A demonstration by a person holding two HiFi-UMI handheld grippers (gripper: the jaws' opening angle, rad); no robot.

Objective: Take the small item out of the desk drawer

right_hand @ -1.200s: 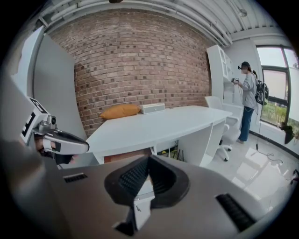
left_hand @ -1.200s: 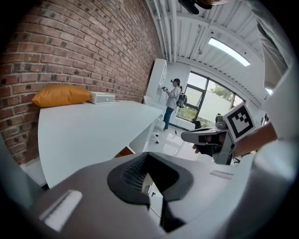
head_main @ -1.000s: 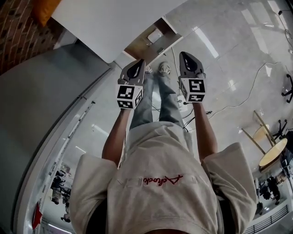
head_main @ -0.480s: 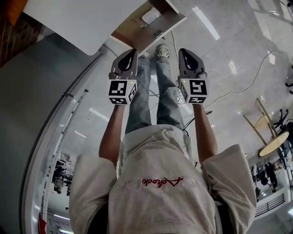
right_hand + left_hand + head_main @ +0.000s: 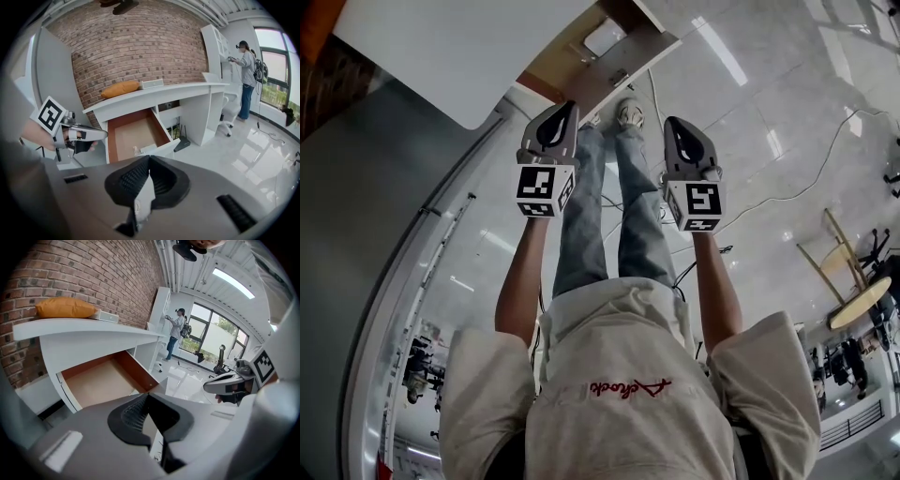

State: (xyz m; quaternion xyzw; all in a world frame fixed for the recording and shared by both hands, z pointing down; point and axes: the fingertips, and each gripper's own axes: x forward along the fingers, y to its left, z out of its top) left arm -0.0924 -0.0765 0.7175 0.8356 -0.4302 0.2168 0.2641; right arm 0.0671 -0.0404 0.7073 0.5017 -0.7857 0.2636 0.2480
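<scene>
Two units: left gripper (image 5: 148,397) and right gripper (image 5: 149,159), jaws pressed together, empty. Step: approach. Open drawer (image 5: 162,127) ahead and below. The next move likely calls for spreading over the small white item (image 5: 136,151).

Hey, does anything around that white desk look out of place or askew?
Only the desk drawer: it stands pulled out, with a small white item lying near its front wall. An orange cushion lies on the desktop, odd for a desk, nothing more.
</scene>
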